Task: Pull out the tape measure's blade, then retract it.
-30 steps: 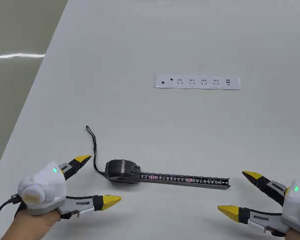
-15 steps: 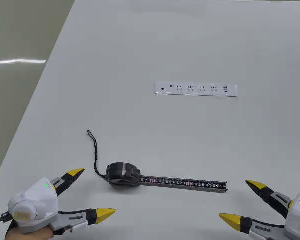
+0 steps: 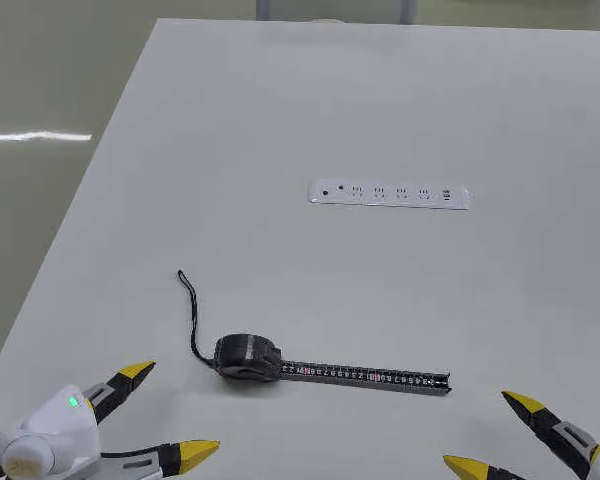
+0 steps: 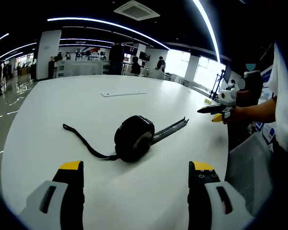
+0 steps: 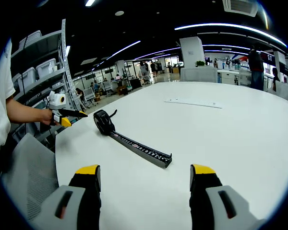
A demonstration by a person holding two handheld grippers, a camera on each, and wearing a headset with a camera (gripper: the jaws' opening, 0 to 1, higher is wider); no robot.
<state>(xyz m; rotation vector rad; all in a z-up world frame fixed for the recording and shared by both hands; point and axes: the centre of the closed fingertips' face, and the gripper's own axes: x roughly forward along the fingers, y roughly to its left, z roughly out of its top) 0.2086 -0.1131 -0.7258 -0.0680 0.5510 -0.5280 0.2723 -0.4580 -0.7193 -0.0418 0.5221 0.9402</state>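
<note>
In the head view, the bottom edge slices through the body of the white, yellow-tipped left gripper [image 3: 172,410], which sits near and left of the round black tape measure case [image 3: 247,357]. The matching right gripper [image 3: 482,430], well right of the case, is cut down to little more than its jaws. I cannot read the tiny numerals on the dark steel blade [image 3: 365,377] beside the case. Markings on the flat white power strip [image 3: 389,193] beyond the case are also too small to read.

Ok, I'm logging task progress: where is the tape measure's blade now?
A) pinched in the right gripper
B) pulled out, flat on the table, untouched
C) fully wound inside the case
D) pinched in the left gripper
B: the blade lies extended from the case on the table; the left gripper and right gripper are open, clear of it.
</note>
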